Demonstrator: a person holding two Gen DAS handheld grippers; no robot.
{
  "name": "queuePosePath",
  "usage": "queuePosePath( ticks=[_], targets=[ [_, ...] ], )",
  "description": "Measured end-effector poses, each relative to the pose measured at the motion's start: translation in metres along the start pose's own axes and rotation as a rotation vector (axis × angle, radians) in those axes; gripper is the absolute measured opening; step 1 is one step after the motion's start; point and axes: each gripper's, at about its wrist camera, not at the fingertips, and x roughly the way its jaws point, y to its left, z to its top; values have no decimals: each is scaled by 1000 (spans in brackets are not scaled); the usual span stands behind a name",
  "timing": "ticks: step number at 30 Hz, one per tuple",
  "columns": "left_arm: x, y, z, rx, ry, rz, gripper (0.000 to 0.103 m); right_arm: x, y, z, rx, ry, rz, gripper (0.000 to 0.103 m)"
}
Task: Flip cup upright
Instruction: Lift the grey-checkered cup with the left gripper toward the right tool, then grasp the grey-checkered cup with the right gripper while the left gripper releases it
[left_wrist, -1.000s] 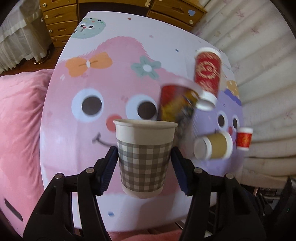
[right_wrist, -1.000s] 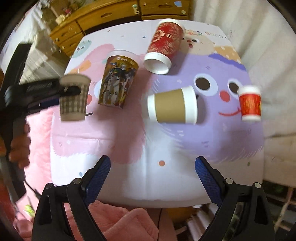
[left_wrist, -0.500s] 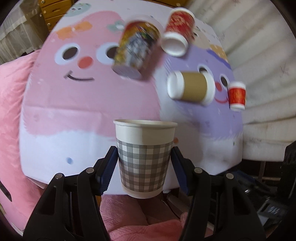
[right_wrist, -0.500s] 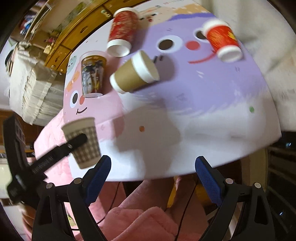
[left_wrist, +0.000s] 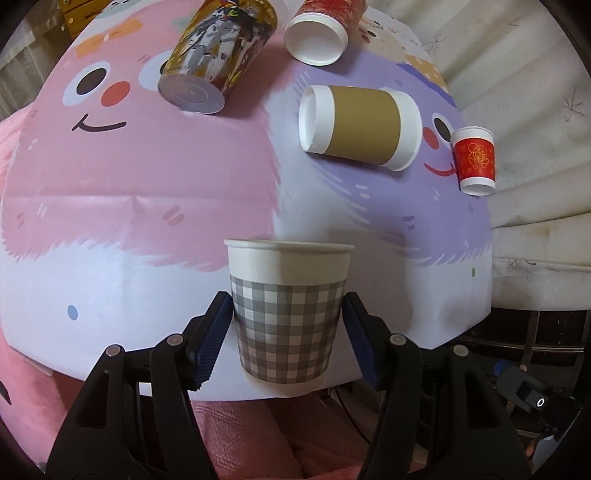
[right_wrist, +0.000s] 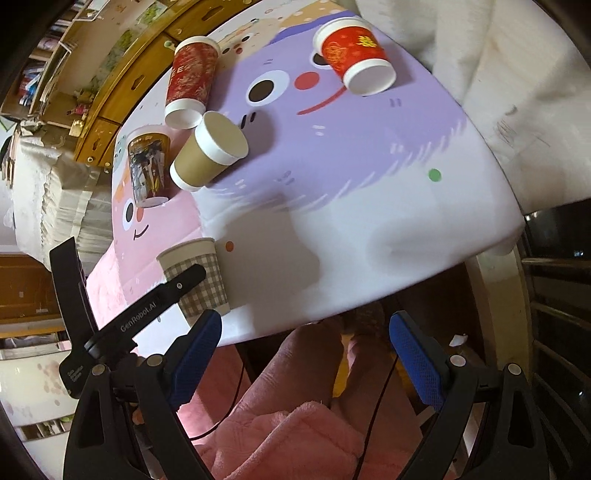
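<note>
Two pads of your left gripper (left_wrist: 286, 325) clamp the checked cup (left_wrist: 288, 314) upright near the table (left_wrist: 147, 221) edge; your right gripper (right_wrist: 303, 354) is wide apart, holding nothing.

A wooden drawer chest (right_wrist: 110, 110) stands behind the cartoon-printed table (left_wrist: 147, 206).

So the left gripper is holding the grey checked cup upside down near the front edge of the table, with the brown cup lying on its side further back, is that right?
Not quite. The left gripper holds the grey checked cup upright, its open rim on top, as the left wrist view shows. The rest stands: it is near the front edge of the table, and the brown cup lies on its side further back.
</note>
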Motion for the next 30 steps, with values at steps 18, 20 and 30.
queuePosePath(
  ticks=[18,20,30],
  targets=[
    [-62,43,-2,-52,-18,-44,83,20,69,33,-95,24,71,94],
    [-73,55,-5,-74,-38,-34,83,29,88,38,-137,33,67,96],
    [-95,113,-26,-183,-50,17,83,101,142,42,-197,115,-40,96]
  ],
)
